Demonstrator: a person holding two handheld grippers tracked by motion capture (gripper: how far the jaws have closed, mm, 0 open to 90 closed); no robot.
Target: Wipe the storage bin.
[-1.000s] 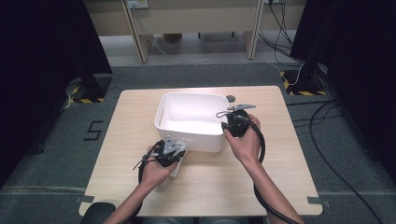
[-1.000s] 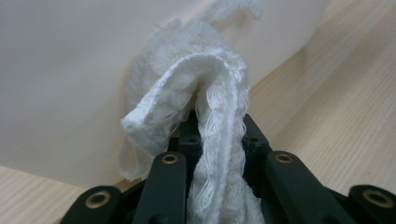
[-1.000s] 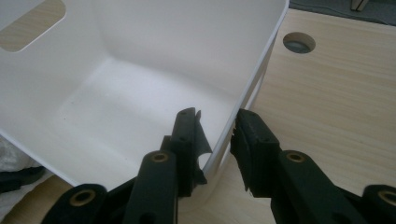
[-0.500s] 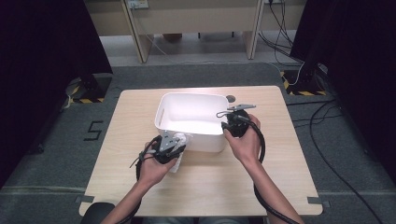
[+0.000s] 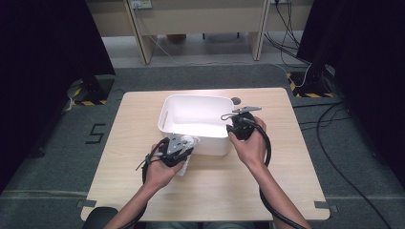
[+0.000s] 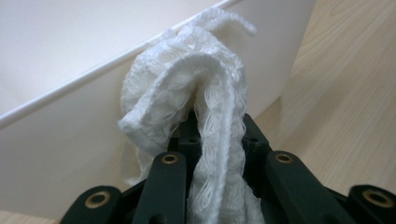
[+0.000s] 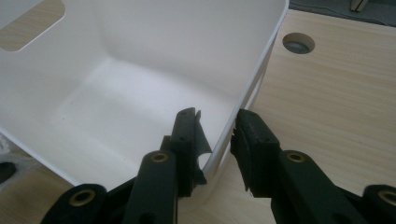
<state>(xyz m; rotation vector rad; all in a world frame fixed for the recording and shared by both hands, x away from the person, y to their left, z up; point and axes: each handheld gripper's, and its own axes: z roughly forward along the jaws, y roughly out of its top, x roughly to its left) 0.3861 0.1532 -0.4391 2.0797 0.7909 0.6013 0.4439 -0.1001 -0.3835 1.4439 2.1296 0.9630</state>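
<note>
White cloth [image 6: 205,116], raised slightly since earlier, beside white bin [image 5: 191,107].

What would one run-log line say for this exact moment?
left gripper: shut on white knitted cloth, beside bin's near wall | right gripper: jaws astride white plastic bin rim | bin interior: empty

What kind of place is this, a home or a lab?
Probably a lab or recording room: a bare wooden table on grey carpet, loose cables across the floor, and black curtains at both sides.
</note>
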